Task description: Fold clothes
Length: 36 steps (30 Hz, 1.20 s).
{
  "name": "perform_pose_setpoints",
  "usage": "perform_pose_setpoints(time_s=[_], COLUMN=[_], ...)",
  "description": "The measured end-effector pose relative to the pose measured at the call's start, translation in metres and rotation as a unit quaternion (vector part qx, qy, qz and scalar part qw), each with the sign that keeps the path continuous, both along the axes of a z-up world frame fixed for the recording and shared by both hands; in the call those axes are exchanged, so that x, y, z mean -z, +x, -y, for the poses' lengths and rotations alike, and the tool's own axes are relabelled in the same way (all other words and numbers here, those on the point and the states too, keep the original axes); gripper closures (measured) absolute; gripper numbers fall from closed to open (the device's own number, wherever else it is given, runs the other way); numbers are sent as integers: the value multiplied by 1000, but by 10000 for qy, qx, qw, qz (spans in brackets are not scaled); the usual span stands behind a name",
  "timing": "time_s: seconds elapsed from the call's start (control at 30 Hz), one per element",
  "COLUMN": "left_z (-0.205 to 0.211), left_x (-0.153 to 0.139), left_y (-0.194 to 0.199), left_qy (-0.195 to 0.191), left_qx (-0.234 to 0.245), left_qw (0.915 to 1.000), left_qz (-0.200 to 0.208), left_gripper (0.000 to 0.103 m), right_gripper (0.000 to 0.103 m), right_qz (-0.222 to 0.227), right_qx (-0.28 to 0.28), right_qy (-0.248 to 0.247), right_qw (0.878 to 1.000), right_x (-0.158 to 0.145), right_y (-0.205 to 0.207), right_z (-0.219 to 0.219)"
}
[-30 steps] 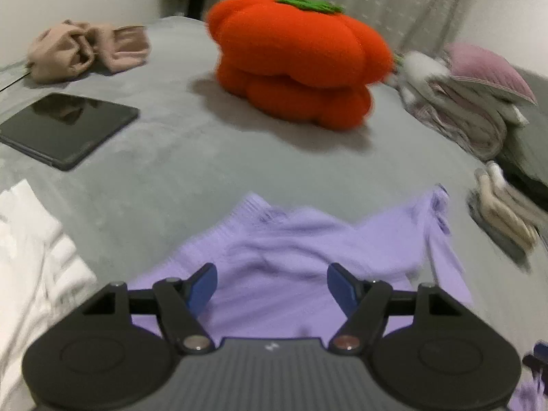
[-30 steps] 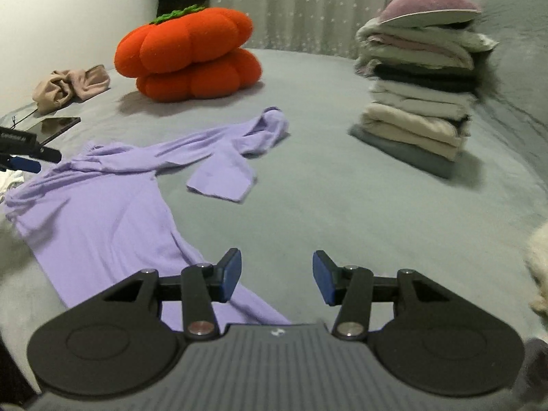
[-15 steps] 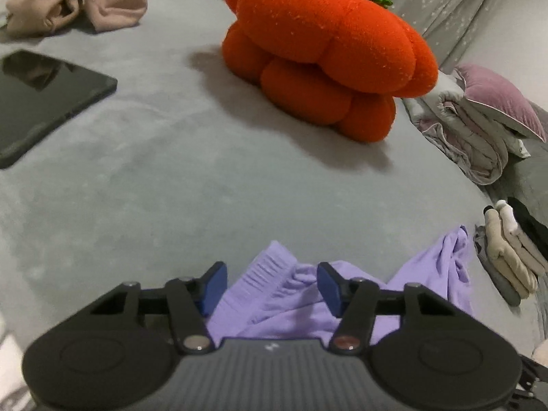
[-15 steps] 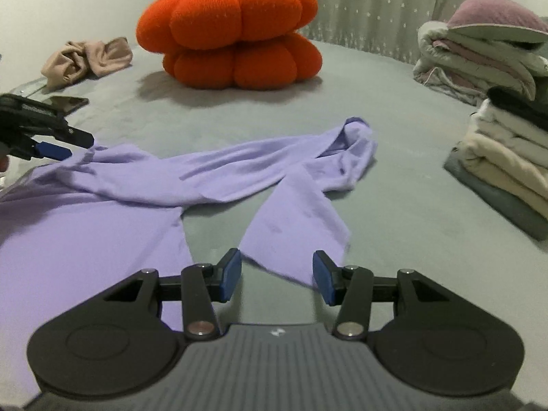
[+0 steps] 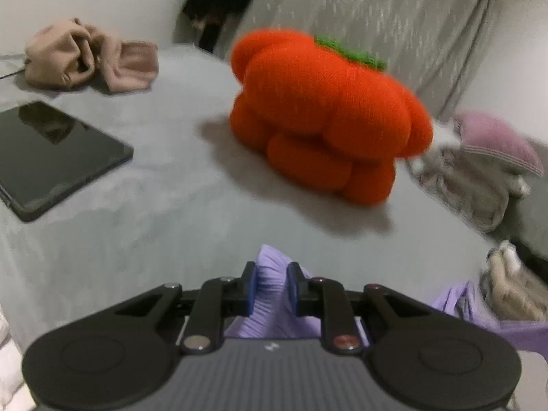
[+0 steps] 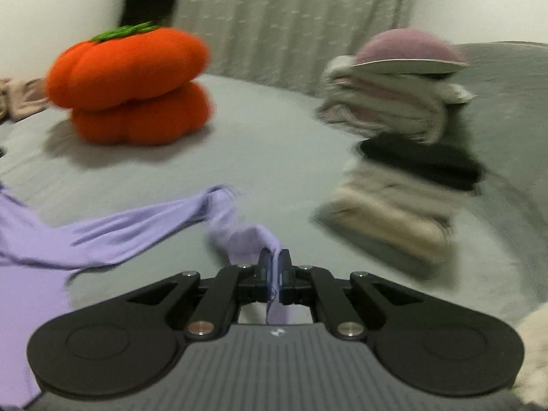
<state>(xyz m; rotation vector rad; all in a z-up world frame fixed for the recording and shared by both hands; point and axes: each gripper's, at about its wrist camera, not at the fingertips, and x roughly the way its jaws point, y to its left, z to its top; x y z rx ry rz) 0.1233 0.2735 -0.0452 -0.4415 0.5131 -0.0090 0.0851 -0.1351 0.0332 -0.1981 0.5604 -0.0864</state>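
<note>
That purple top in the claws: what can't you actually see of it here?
- Left wrist view: most of the purple top sits hidden behind the left claw, now closing.
- Right wrist view: its body runs off the left edge; motion blur smears the sleeve end at the right claw.

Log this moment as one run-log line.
left gripper: fingers closing on purple garment ribbed edge | right gripper: shut on its sleeve end | fold: not started

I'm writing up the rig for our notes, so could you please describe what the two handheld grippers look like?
Both look identical. The left gripper and the right gripper each have a matte black body with a ribbed grey centre panel bearing a small white logo, two round black discs at the sides, black linkage bars with metal pivot pins, and blue-padded jaws. No cables, hands or sleeves show.
</note>
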Motion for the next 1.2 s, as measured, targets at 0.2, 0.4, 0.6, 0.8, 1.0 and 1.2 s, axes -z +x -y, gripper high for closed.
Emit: perform_pose_setpoints(time_s=[0.2, 0.4, 0.6, 0.8, 1.0, 1.2], left_z=[-4, -10, -14, -3, 7, 11], left_x=[-11, -12, -9, -5, -4, 0], left_y=[0, 6, 17, 38, 52, 50], left_qy=[8, -8, -12, 282, 640, 703], left_qx=[-416, -739, -1001, -924, -930, -785], left_qw=[9977, 9955, 9934, 9945, 9926, 9943], left_qz=[540, 601, 551, 413, 436, 164], left_gripper=[84, 85, 85, 85, 84, 71], right_gripper=[101, 101, 101, 101, 101, 88], right_qz=[99, -14, -368, -969, -1024, -1015], right_qx=[743, 1370, 1830, 2117, 2181, 2002], right_qy=[-404, -754, -922, -666, -325, -142], right_qw=[9964, 9877, 9781, 9702, 9700, 9744], right_x=[-36, -46, -37, -2, 38, 48], right_y=[0, 10, 34, 69, 93, 93], right_z=[57, 102, 138, 166, 178, 171])
